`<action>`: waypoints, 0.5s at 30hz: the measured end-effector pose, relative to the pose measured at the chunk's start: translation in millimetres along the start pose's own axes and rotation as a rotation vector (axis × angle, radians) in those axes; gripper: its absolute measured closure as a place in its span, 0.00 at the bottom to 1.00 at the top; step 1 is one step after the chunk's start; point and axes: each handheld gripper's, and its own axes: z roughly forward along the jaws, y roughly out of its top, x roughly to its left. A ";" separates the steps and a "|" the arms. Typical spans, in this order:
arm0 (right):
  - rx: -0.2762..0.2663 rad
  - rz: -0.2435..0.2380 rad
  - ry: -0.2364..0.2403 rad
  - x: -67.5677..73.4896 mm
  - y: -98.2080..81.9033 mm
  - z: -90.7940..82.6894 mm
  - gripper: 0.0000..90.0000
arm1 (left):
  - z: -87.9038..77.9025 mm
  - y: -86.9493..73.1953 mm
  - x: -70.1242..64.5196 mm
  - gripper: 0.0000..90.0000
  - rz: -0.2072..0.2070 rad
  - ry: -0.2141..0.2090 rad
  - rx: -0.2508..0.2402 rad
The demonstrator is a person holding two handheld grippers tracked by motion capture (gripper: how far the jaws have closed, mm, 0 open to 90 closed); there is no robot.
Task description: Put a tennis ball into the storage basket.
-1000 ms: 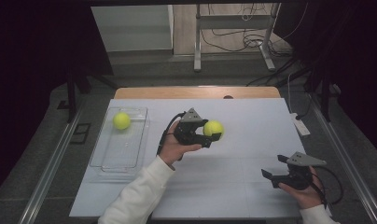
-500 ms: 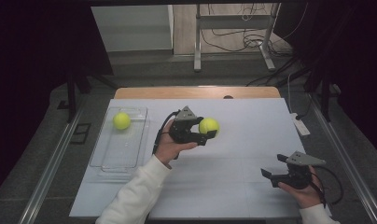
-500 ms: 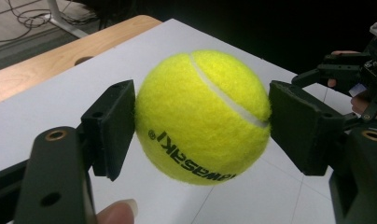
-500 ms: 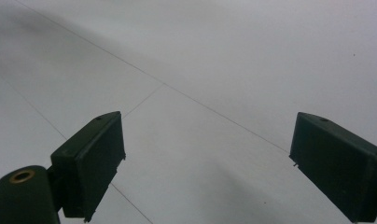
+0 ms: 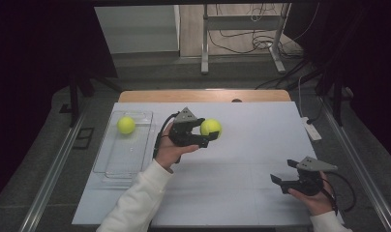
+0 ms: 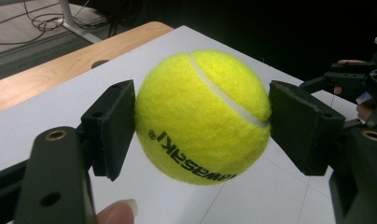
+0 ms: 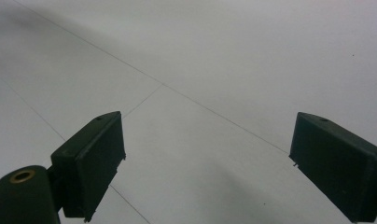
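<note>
The left gripper (image 5: pixel 209 134) pinches a yellow tennis ball (image 5: pixel 211 127); in the left gripper view both black pads (image 6: pixel 113 126) press against the sides of the ball (image 6: pixel 203 116), which hangs above the white table (image 5: pixel 261 145) and does not touch it. The clear tray (image 5: pixel 111 159) serves as landmark: it lies at the left edge of the table, and a second tennis ball (image 5: pixel 126 125) rests in its far end. The held ball is to the right of the tray, near it but apart, about level with the tray's far end. The left hand (image 5: pixel 172 150) is just beside the right wall of the tray. The right gripper (image 5: pixel 283 175) is well apart from the tray, near the front right corner of the table. Its jaws are spread wide, with the bare white table (image 7: pixel 214 70) between them.
</note>
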 end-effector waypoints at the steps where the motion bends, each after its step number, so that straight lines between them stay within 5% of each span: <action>1: 0.000 0.000 -0.001 0.0 0.0 0.0 0.12 | -0.7 0.0 0.4 0.30 0.000 0.002 -0.001; 15: 0.000 -0.001 0.000 -0.1 0.4 0.3 0.12 | -15.3 0.3 7.8 0.30 -0.018 0.030 -0.024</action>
